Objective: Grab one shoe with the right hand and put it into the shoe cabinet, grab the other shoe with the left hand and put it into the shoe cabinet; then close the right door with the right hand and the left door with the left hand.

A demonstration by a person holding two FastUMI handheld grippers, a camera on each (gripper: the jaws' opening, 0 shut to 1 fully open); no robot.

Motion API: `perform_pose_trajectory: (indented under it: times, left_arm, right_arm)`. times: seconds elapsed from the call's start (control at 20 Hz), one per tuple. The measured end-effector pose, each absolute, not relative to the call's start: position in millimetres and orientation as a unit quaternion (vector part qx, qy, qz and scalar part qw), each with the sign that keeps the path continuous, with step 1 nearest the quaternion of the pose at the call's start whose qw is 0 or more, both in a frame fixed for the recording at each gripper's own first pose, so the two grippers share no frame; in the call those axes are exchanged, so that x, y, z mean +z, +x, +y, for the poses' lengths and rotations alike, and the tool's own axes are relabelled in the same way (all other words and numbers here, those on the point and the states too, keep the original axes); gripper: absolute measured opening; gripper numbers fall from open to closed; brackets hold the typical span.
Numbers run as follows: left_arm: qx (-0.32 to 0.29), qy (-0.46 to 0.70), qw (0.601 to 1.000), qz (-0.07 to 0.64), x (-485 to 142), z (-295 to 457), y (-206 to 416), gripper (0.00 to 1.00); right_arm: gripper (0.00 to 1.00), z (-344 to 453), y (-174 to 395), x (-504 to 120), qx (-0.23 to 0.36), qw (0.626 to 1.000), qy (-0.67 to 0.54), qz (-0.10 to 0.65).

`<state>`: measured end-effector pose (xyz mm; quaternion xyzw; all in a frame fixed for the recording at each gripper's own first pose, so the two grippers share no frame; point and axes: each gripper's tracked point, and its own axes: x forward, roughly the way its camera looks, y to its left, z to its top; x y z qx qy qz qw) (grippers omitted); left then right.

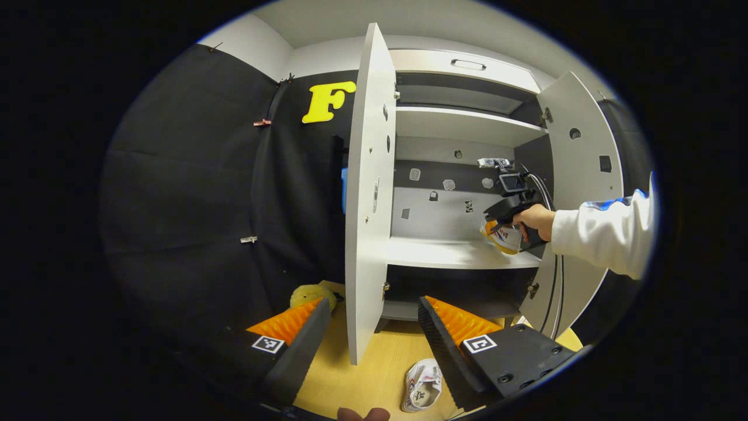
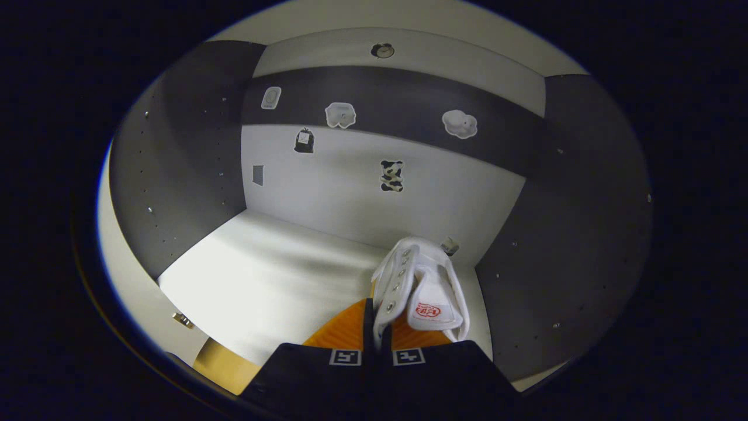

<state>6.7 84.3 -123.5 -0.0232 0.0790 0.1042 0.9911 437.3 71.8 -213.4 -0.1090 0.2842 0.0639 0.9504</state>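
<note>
The right gripper [image 2: 377, 327], jaws clamped on a shoe [image 2: 422, 289], is over the cabinet's [image 1: 374, 175] shelf [image 2: 274, 275]. The left gripper [image 1: 374, 327], jaws apart, hangs above the other shoe [image 1: 422, 385].

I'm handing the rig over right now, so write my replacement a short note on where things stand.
Right gripper: shut on the first shoe, holding it over the cabinet shelf near the right wall; not released yet.
Left gripper: open, above the second shoe, which lies on the wooden floor.
Left door and right door stand open.
Left: release the first shoe, shelve the second, close both doors.
</note>
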Motion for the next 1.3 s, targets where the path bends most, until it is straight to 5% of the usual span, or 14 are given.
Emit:
perform_pose_trajectory:
  times: [0.6, 0.7, 0.8, 0.95, 1.3]
  left_arm:
    - [0.133, -0.025, 0.987, 0.089, -131, 90, 11, 0.95]
    - [0.129, -0.03, 0.987, 0.087, -130, 89, 12, 0.95]
    - [0.123, -0.029, 0.988, 0.085, -128, 87, 11, 0.95]
    - [0.114, -0.023, 0.99, 0.081, -126, 86, 8, 0.95]
    - [0.096, -0.017, 0.993, 0.069, -114, 79, -2, 0.95]
  right_arm:
    - [0.07, 71, 470, -264, 0.027, 0.926, -0.172, 0.334]
    - [0.19, 73, 462, -265, 0.026, 0.924, -0.172, 0.342]
    - [0.42, 76, 453, -261, 0.028, 0.928, -0.156, 0.338]
    - [0.95, 90, 435, -248, 0.041, 0.938, -0.107, 0.327]
    - [0.98, 97, 387, -178, 0.05, 0.976, -0.059, 0.202]
